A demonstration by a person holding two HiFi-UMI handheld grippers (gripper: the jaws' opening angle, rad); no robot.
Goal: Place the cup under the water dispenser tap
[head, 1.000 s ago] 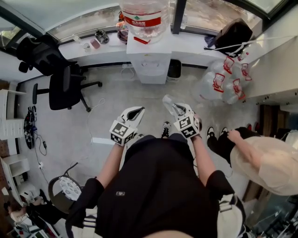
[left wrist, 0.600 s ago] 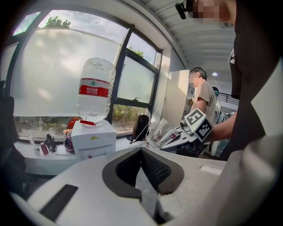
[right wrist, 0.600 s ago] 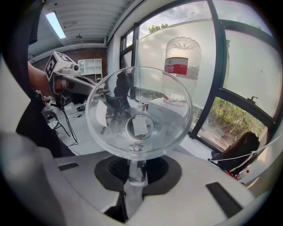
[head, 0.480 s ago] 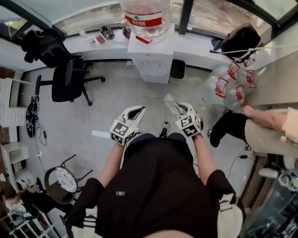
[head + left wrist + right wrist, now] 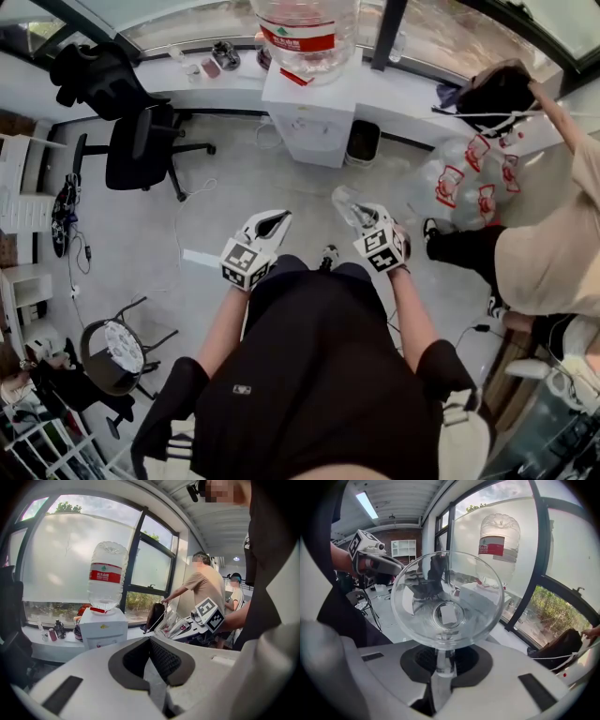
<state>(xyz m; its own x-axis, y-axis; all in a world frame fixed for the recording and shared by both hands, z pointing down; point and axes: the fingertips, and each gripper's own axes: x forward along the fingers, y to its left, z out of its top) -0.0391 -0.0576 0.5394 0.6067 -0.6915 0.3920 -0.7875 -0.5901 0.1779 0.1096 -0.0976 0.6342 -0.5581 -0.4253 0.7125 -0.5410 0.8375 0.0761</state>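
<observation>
Over the floor, well short of the water dispenser [image 5: 309, 112], the right tongs [image 5: 443, 662] are gripping the cup [image 5: 446, 599] by its stem, seemingly to carry it tapward, while the left tongs [image 5: 151, 654] are idling, clenched on nothing.

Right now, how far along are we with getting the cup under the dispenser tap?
Done: the cup is picked up, the right gripper jaws closed on its stem. In hand: carrying it, with the water dispenser ahead across the floor. To do: reach the dispenser and set the cup in place there. The left gripper is empty, jaws together.
</observation>
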